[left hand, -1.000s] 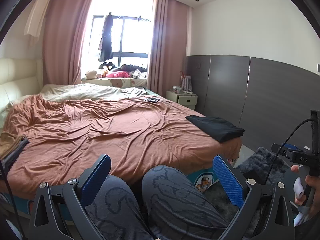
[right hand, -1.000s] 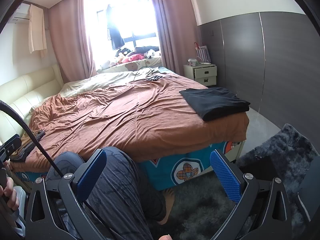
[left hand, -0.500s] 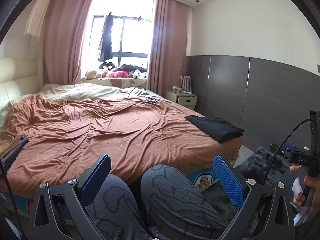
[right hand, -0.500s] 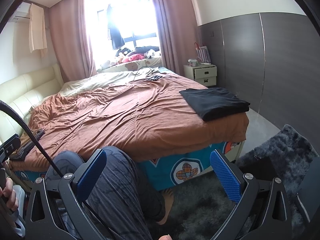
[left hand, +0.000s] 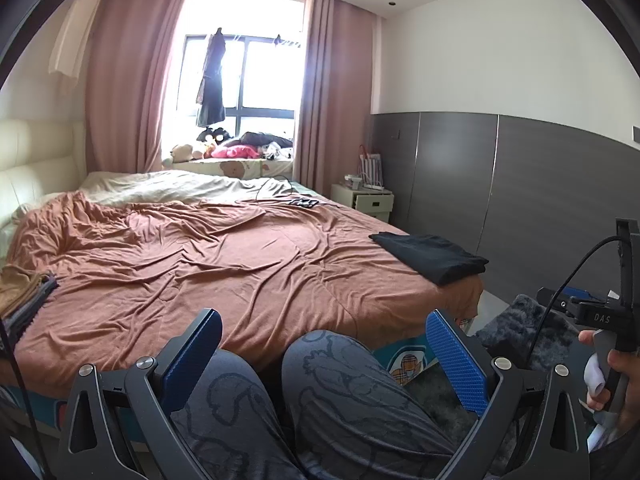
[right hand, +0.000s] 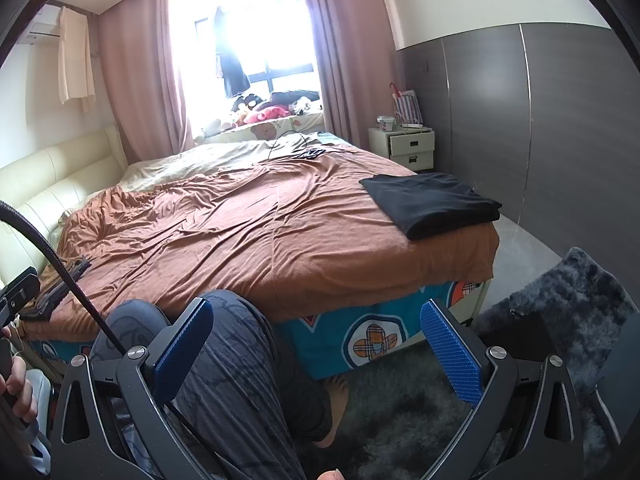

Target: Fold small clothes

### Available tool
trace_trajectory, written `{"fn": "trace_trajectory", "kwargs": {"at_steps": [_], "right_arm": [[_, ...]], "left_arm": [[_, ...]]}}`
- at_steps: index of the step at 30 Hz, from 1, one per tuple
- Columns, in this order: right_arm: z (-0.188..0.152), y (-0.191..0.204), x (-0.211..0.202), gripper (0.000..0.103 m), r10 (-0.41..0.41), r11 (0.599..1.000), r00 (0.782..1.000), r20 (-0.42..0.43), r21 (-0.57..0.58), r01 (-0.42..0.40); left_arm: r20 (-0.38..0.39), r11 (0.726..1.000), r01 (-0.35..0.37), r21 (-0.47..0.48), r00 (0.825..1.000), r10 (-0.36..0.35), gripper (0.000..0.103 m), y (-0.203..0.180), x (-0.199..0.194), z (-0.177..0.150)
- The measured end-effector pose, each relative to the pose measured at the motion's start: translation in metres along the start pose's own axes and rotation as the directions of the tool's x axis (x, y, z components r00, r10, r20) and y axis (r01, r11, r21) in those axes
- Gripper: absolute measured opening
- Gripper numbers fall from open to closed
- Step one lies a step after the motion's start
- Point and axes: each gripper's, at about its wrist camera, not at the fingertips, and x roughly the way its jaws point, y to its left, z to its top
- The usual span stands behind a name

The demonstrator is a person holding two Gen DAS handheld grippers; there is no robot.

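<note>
A folded black garment (left hand: 432, 254) (right hand: 434, 202) lies flat on the right near corner of the bed. A small stack of brown and grey clothes (left hand: 24, 296) (right hand: 60, 284) sits at the bed's left near edge. My left gripper (left hand: 324, 354) is open above the person's knees, short of the bed, with nothing between its blue pads (left hand: 456, 364). My right gripper (right hand: 316, 340) is open too, low beside the bed's front edge, over a leg and the rug, holding nothing.
The bed carries a wrinkled rust-brown cover (left hand: 224, 256). A dark shaggy rug (right hand: 560, 312) lies on the floor at the right. A white nightstand (right hand: 412, 146) stands by the grey panelled wall. Cables and a small dark device (left hand: 304, 202) lie at the bed's far side.
The left wrist view has tilted up slightly, so the bed sits a little higher above the knees. The right gripper has held still. Both grippers stay open.
</note>
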Motion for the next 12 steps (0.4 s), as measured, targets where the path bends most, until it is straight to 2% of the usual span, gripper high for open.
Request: {"fn": "trace_trajectory", "kwargs": {"at_steps": [12], "right_arm": [[-0.0008, -0.0027, 0.0006, 0.103, 0.003, 1.0, 1.0, -0.005, -0.002, -0.003]], "left_arm": [[0.001, 1.0, 0.008, 0.011, 1.0, -0.008, 0.103, -0.0028, -0.0012, -0.0007]]}}
